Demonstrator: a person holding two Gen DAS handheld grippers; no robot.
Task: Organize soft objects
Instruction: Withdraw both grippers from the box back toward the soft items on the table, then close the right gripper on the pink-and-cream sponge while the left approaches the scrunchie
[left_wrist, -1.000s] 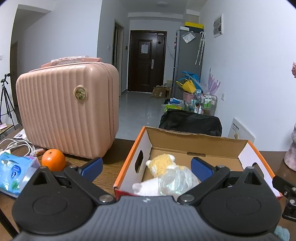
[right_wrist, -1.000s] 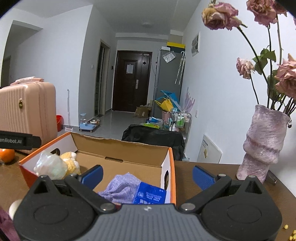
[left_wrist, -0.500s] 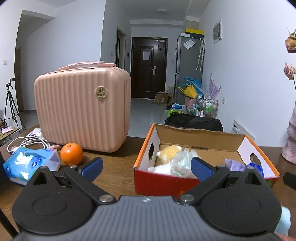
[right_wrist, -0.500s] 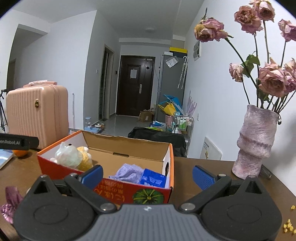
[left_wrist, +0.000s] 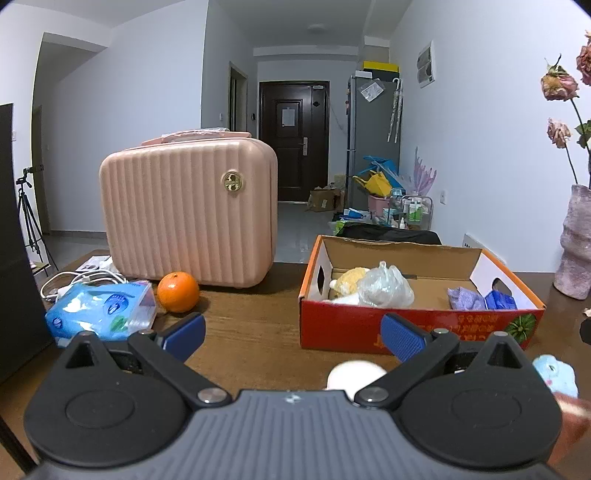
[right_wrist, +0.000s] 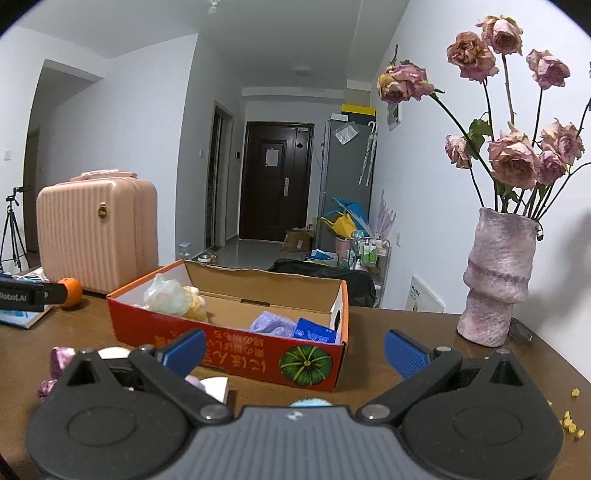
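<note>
Soft things partly fill the cardboard box (left_wrist: 417, 330) mid-table: bagged plush (left_wrist: 384, 286) left, purple cloth (left_wrist: 465, 298) right. Both grippers, left (left_wrist: 291, 338) and right (right_wrist: 293, 349), gape empty. Near the front edge, a white ball (left_wrist: 354, 373) and blue toy (left_wrist: 557, 374) seemingly remain.

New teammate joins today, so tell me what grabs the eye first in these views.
The orange-red cardboard box sits mid-table holding a yellow plush, a plastic bag and a purple cloth. Left of it stands a pink suitcase with an orange in front; right, a vase of dried roses.
</note>
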